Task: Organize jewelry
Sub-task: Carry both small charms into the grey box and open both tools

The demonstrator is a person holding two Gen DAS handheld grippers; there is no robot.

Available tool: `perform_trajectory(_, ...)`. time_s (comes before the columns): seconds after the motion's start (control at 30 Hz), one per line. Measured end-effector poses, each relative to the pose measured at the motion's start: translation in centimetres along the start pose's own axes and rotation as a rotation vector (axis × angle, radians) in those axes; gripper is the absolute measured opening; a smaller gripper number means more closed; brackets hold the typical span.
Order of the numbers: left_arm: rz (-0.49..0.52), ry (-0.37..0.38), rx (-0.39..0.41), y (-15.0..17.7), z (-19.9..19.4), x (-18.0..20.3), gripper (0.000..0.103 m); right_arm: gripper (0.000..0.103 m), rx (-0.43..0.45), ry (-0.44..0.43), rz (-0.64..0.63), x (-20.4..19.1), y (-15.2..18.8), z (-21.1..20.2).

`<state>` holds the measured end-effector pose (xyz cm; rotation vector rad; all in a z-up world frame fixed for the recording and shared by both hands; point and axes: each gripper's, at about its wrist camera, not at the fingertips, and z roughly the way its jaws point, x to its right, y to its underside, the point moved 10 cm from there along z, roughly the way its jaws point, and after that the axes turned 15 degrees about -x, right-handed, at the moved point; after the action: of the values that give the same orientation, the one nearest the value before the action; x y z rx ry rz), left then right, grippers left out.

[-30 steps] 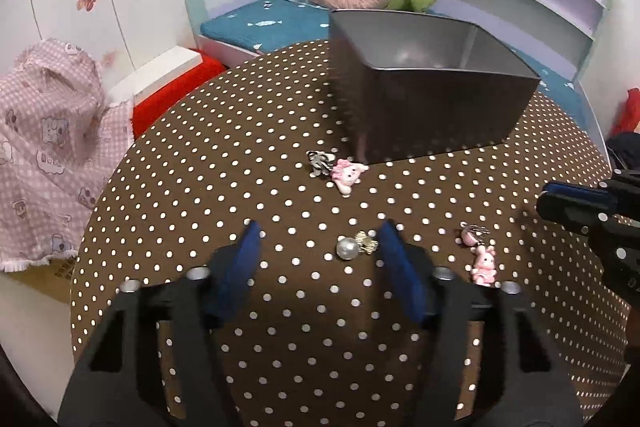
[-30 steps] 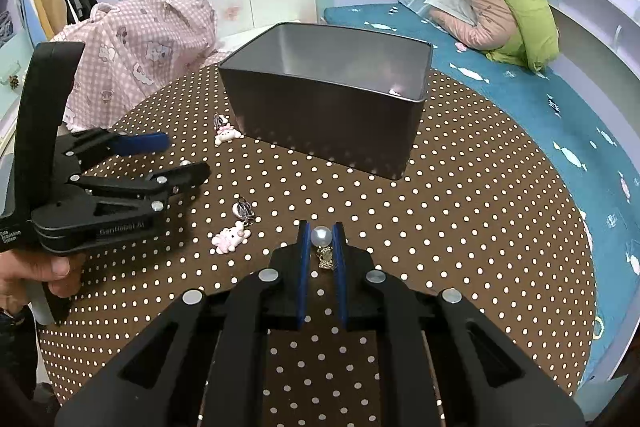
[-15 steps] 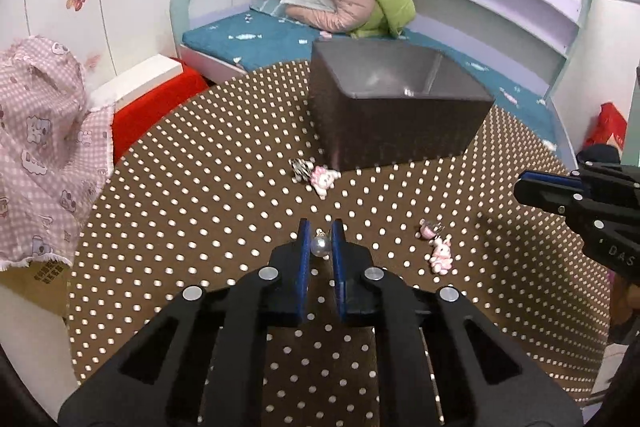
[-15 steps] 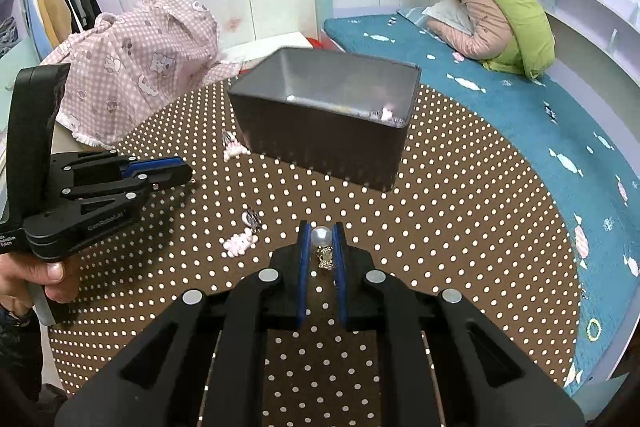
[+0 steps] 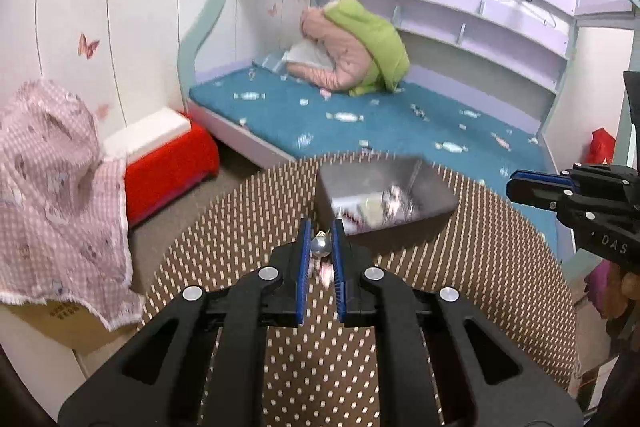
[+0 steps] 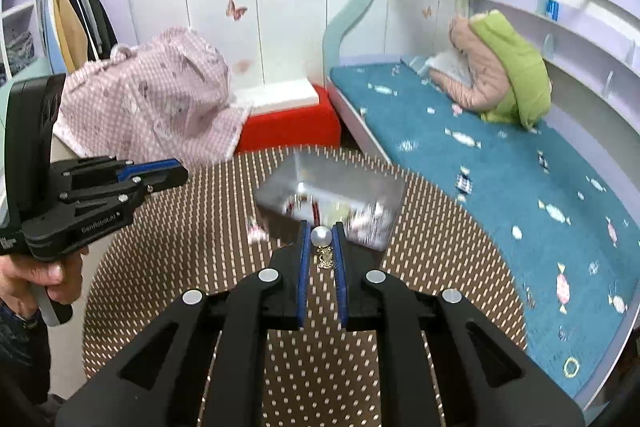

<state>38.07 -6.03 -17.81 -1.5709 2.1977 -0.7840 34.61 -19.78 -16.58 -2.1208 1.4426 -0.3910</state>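
The left gripper (image 5: pixel 321 247) pinches a pearl earring (image 5: pixel 320 245) above the polka-dot worktop (image 5: pixel 248 211). The right gripper (image 6: pixel 321 241) pinches a second pearl earring (image 6: pixel 321 237), its gold charm hanging between the blue pads. Beyond both sits a blurred grey metal box (image 6: pixel 344 187), holding jewelry.

Bright, even indoor light fills both views, with soft, faint shadows. The polka-dot desk (image 5: pixel 500 267) and grey box (image 5: pixel 384 203) are smeared by motion blur — dots stretch into streaks — while the black gripper bodies stay sharp. Fisheye bending curves the shelves at 1 o'clock; dark vignette rings the corners.
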Motion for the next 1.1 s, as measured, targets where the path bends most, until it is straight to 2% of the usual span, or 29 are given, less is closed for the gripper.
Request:
perform_trajectory(0.2,0.009,0.038,0.028,-5.2,-1.1,1.5,0.011,0.010,0.001,-0.030,0.018,1.0,-3.9,-0.7)
perform_trajectory(0.4,0.010,0.077,-0.028,-8.7,1.8,3.5,0.011,0.010,-0.061,-0.078,0.080,2.2,-6.1,2.5)
perform_trajectory(0.7,-0.013,0.103,-0.143,-9.7,7.8,3.7,0.011,0.010,-0.132,-0.102,0.151,3.7,-6.5,6.3)
perform_trajectory(0.77,-0.020,0.110,-0.159,-9.8,8.4,3.5,0.013,0.013,-0.137,-0.116,0.180,4.1,-6.6,6.9)
perform_trajectory(0.8,-0.024,0.102,-0.167,-9.8,8.7,3.4,0.021,0.014,-0.142,-0.128,0.194,4.3,-6.7,7.2)
perform_trajectory(0.83,-0.033,0.095,-0.165,-9.7,8.7,3.1,0.037,0.015,-0.146,-0.137,0.212,4.6,-6.6,7.5)
perform_trajectory(0.87,-0.044,0.092,-0.158,-9.7,8.6,2.9,0.045,0.023,-0.142,-0.136,0.224,4.7,-6.6,7.5)
perform_trajectory(0.93,-0.061,0.079,-0.135,-9.8,8.1,2.2,0.075,0.034,-0.134,-0.127,0.239,5.0,-6.4,7.4)
perform_trajectory(1.0,-0.070,0.055,-0.110,-9.8,7.5,1.6,0.084,0.049,-0.116,-0.117,0.256,5.4,-6.2,7.0)
perform_trajectory(1.07,-0.086,0.030,-0.084,-9.7,6.6,0.7,0.091,0.080,-0.084,-0.096,0.283,6.1,-6.0,6.3)
perform_trajectory(1.1,-0.092,0.019,-0.071,-9.6,6.1,0.3,0.092,0.088,-0.064,-0.107,0.297,6.3,-5.9,5.9)
